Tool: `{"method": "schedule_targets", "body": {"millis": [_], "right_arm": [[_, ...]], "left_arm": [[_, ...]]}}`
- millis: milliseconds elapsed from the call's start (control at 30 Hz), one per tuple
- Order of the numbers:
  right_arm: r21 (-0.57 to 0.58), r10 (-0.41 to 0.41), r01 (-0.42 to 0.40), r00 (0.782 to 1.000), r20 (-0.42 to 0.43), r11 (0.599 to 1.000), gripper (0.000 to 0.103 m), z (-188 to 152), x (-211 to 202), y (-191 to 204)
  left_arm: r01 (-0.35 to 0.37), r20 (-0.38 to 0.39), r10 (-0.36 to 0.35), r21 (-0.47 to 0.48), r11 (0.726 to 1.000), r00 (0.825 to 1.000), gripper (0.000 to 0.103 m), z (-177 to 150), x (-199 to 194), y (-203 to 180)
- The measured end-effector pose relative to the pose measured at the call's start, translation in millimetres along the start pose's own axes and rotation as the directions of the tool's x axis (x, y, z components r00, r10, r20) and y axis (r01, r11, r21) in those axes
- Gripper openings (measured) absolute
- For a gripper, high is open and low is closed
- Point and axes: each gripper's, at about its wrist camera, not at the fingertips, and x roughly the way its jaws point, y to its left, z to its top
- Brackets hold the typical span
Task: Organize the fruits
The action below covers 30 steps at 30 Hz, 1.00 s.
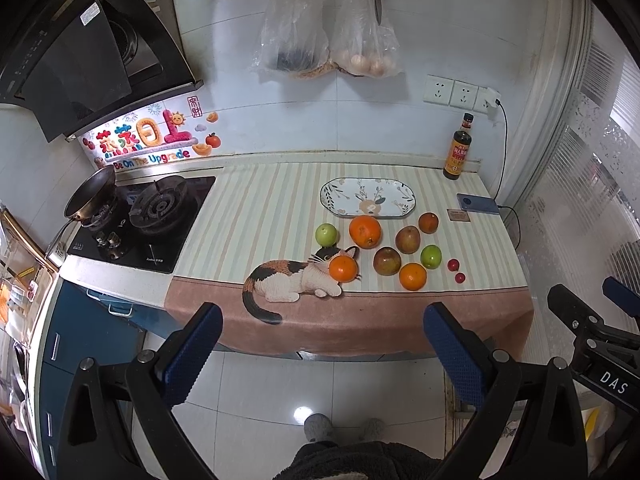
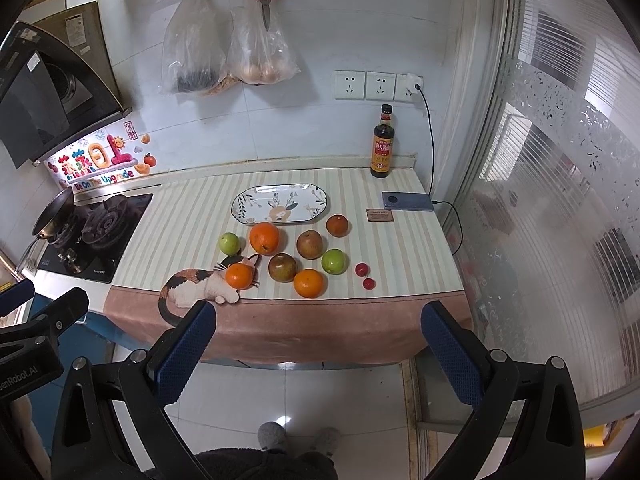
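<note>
Round oranges (image 2: pixel 308 283) near the table's (image 2: pixel 280 320) front edge could roll off if nudged by either wide-open, empty tongs (image 1: pixel 322 344) (image 2: pixel 320 340).

1. Both views are evenly bright, with cool daylight from the frosted window (image 2: pixel 560 200) on the right
2. Ceiling light glares as a white spot on the floor tiles (image 1: pixel 302 414)
3. Fruit shadows are soft and short
4. Fisheye bends the edges; corners are black
5. Focus is sharp at the centre
</note>
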Motion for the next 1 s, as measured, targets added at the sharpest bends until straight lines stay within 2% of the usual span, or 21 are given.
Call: {"method": "schedule_targets", "body": {"millis": [767, 900, 1000], "right_arm": [[0.035, 0.002, -0.002, 1.000, 0.003, 0.999, 0.103, -4.3, 5.7, -0.8], [0.067, 0.054, -0.058, 0.997, 0.054, 0.996, 0.103, -2.9, 20.4, -1.9], [0.079, 0.065, -0.067, 0.998, 0.027, 0.995, 0.103, -0.8, 45.8, 3.7]], "left_arm": [[0.010, 0.007, -0.010, -0.011, 1.000, 1.000, 0.103, -1.2, 6.0, 5.3], [-0.049, 0.057, 0.050, -0.013, 0.999, 0.997, 0.103, 8.3, 26.0, 14.1], [-0.098, 0.069, 0.098, -0.007, 0.995, 0.993, 0.103, 14.5, 49.5, 25.9]]}}
